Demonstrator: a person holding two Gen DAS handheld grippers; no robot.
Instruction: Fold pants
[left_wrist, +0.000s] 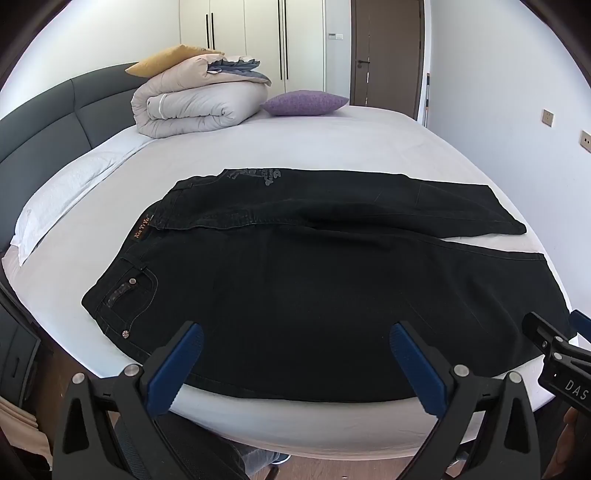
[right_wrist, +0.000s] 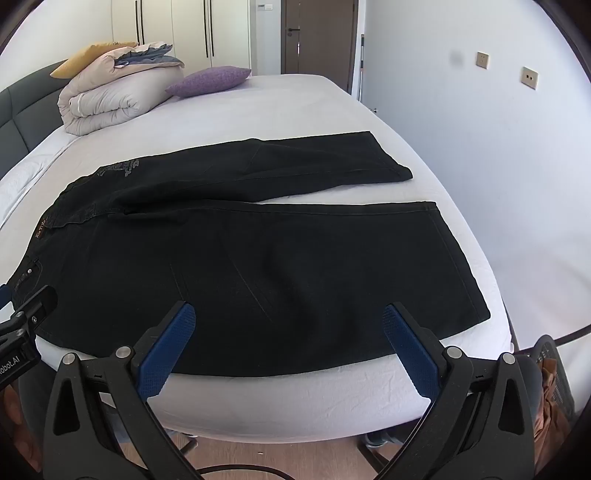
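1. The black jeans (left_wrist: 314, 280) lie flat on the bed (left_wrist: 332, 140), waistband left, hems right, near leg along the near edge, far leg splayed away.
2. Left tongs (left_wrist: 295, 347) and right tongs (right_wrist: 290, 332) both hang released above the near leg, grasping nothing.
3. Judgement: pinch the near leg's outer seam at hip and hem together, then carry it evenly over the far leg so the seams line up.
4. The rolled duvet (left_wrist: 195, 107) and purple pillow (left_wrist: 304, 102) sit well apart, at the far side.

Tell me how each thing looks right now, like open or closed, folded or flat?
Pants: spread flat on the bed, legs apart, unfolded.
Left gripper: open, empty.
Right gripper: open, empty.
Duvet: folded in a bundle.
Door: closed.
Wardrobe: doors closed.
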